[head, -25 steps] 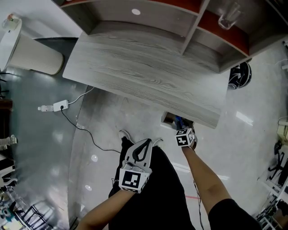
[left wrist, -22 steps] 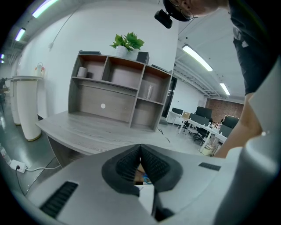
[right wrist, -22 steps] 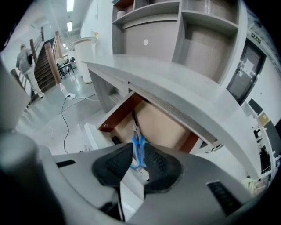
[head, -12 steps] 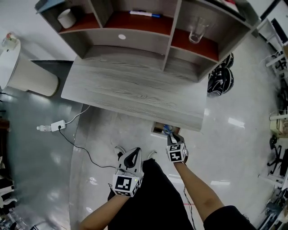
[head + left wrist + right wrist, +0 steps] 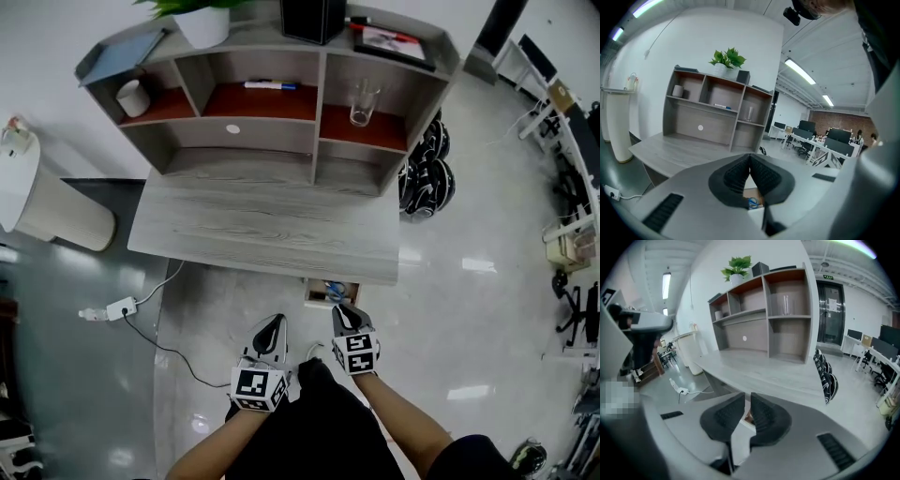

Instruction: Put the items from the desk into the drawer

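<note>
Open drawer under desk holds scissors, perhaps.

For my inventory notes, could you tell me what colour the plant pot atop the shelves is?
The plant pot is white; head view shows it best.

Shelf unit at back of desk; glass in its upper right compartment; drawer under desk's near edge, right.

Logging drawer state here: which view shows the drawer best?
The head view: the drawer juts open from under the desk edge, something blue inside. The left gripper view shows only a sliver of it past the closed jaws; the right gripper view shows barely a brown scrap between its jaws.
</note>
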`<state>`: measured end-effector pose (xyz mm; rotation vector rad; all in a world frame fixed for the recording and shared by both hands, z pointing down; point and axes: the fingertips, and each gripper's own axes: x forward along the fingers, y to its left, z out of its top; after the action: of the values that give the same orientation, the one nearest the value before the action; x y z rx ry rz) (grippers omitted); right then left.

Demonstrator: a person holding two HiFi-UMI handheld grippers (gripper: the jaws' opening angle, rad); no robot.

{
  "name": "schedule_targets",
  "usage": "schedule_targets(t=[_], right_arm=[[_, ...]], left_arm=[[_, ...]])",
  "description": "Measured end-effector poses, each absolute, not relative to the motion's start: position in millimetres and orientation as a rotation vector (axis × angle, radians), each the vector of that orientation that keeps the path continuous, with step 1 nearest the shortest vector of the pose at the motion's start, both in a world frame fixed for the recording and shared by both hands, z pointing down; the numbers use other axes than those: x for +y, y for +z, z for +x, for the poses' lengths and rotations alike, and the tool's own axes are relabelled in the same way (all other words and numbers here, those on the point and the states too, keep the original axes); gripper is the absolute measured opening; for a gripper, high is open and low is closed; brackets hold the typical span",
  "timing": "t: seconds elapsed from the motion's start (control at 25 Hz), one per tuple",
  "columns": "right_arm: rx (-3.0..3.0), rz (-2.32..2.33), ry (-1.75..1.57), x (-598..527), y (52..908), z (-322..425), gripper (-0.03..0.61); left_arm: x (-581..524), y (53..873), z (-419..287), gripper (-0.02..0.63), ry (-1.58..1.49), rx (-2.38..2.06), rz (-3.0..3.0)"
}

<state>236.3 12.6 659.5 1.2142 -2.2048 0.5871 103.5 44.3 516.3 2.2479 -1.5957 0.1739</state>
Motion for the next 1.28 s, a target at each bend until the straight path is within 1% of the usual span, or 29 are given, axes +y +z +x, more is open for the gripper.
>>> schedule_targets(t=[0.24, 0.4, 0.6, 0.84, 1.0, 1.28], right_arm=[[-2.341, 1.355, 0.602, 18, 574, 214, 0.021], [-2.489, 1.37, 0.522, 24, 512, 180, 0.021], [-2.573, 1.419, 0.388, 28, 460, 143, 0.021], [-2.586, 1.474, 0.248, 27, 424, 117, 0.018], [-2.559, 1.533, 0.212, 26, 419, 104, 0.018], [-2.563, 1.538, 0.166, 32, 415, 62, 0.018]], left_arm=[[36, 483, 95, 0.014, 0.125, -1.548, 2.344], [35, 468, 84, 0.014, 0.116, -1.508, 2.39], [33, 445, 72, 0.014, 0.073, -1.472, 2.452], [33, 427, 55, 0.014, 0.047, -1.46, 2.508], [37, 423, 39, 0.014, 0.056, -1.442, 2.54], [37, 422, -7, 0.014, 0.026, -1.476, 2.516]])
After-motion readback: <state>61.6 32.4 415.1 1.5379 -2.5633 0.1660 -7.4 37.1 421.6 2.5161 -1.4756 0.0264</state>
